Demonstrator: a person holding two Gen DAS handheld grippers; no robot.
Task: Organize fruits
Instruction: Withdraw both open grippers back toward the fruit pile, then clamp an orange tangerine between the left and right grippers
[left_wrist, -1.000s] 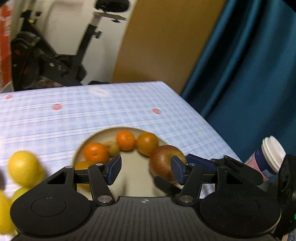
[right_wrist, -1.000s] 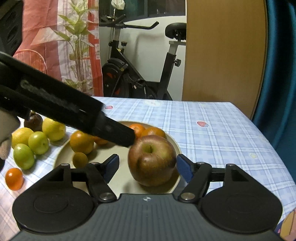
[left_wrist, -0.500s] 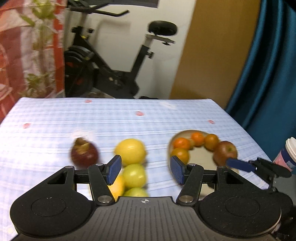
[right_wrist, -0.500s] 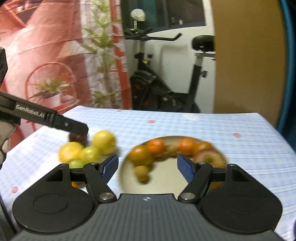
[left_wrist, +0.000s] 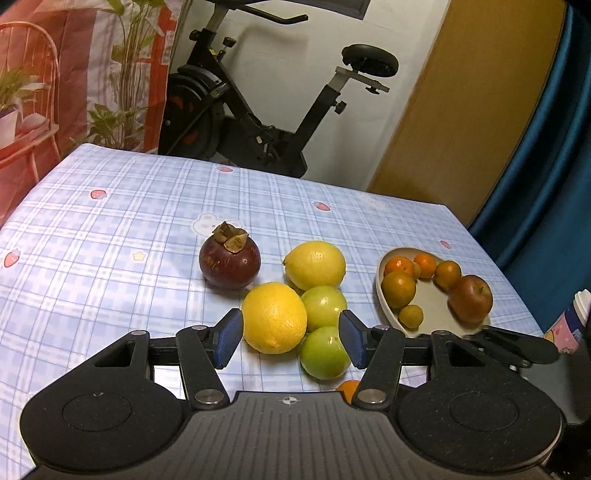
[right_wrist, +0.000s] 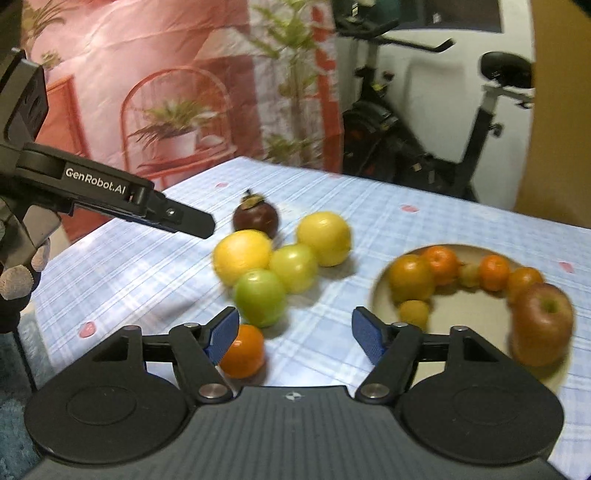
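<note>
On the checked cloth lies a loose pile: a mangosteen (left_wrist: 229, 262), a lemon (left_wrist: 314, 265), a yellow citrus (left_wrist: 275, 317) and two green fruits (left_wrist: 325, 352). My left gripper (left_wrist: 291, 338) hovers open just short of the pile, its pads touching nothing. To the right, a beige plate (left_wrist: 432, 299) holds several oranges and a red apple (left_wrist: 472, 298). My right gripper (right_wrist: 295, 338) is closing over bare cloth with nothing between its pads. A small orange (right_wrist: 243, 350) sits by its left pad, and the plate (right_wrist: 469, 314) lies to its right.
A finger of the left gripper (right_wrist: 177, 218) reaches in from the left, held by a gloved hand (right_wrist: 18, 280). A pink cup with a white lid (left_wrist: 574, 321) stands at the table's right edge. An exercise bike (left_wrist: 258, 122) and a blue curtain stand behind the table.
Both views have swung left, from the plate to the loose pile. The right gripper, which was around the apple, has drawn away and left it on the plate. Its jaws stand narrower.
</note>
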